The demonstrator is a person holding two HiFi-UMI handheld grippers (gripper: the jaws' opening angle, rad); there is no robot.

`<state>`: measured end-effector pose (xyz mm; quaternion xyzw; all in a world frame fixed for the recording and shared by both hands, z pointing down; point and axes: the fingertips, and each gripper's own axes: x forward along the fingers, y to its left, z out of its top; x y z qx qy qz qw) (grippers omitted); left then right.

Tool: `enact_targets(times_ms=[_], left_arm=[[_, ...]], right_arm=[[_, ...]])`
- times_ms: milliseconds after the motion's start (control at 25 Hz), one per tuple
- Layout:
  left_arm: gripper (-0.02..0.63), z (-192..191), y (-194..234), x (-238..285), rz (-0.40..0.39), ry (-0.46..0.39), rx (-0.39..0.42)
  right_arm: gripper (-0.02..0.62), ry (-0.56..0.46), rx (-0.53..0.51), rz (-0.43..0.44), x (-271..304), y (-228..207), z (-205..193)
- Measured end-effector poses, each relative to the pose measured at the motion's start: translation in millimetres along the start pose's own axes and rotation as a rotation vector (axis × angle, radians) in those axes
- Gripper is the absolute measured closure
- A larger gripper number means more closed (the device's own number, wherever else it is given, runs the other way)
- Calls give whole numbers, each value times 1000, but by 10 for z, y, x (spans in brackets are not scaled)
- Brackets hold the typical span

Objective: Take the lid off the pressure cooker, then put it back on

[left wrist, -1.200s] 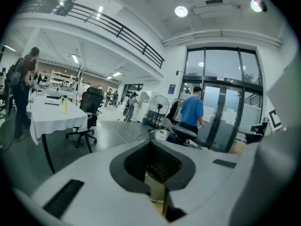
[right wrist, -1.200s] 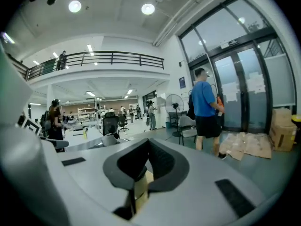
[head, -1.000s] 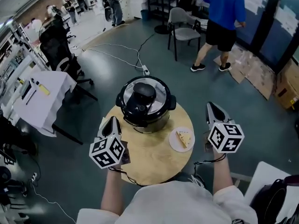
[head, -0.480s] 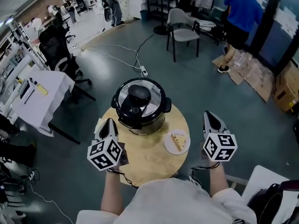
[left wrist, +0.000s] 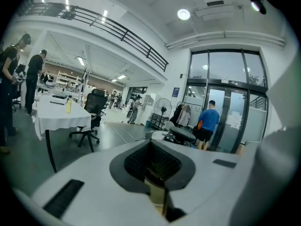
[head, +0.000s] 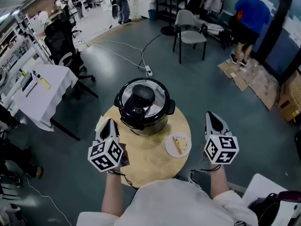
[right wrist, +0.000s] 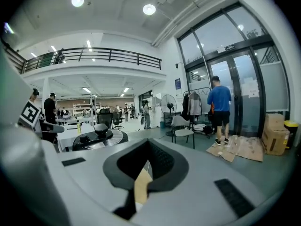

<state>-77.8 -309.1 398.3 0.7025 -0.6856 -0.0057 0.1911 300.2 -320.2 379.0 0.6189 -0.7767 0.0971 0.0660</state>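
Observation:
The black and silver pressure cooker (head: 143, 106) stands on the far side of a round wooden table (head: 150, 166), its lid with a black knob (head: 143, 94) in place. My left gripper (head: 110, 125) hovers over the table's left edge, short of the cooker, shut with nothing in it. My right gripper (head: 211, 118) hangs off the table's right side, also shut and holding nothing. In the right gripper view the cooker (right wrist: 98, 136) shows to the left, beyond the jaws. In the left gripper view the lid's top (left wrist: 179, 134) peeks over the jaws.
A white plate (head: 172, 150) with a wedge of food lies on the table right of the cooker. On the floor behind are a power strip with cables (head: 147, 71), a grey chair (head: 190, 32), a cloth-covered table (head: 40, 91) and flattened cardboard (head: 249, 74). A person in blue (head: 251, 18) stands by the glass doors.
Both grippers stay at either side of the cooker, still shut. The person in blue has walked farther off toward the glass doors.

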Motion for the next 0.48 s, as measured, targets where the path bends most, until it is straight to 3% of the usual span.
enact_targets(times_ms=[480], left_arm=[[611,-86,14,-60,7,3,-35]], right_arm=[[595,26,-35,10,3,74,-20]])
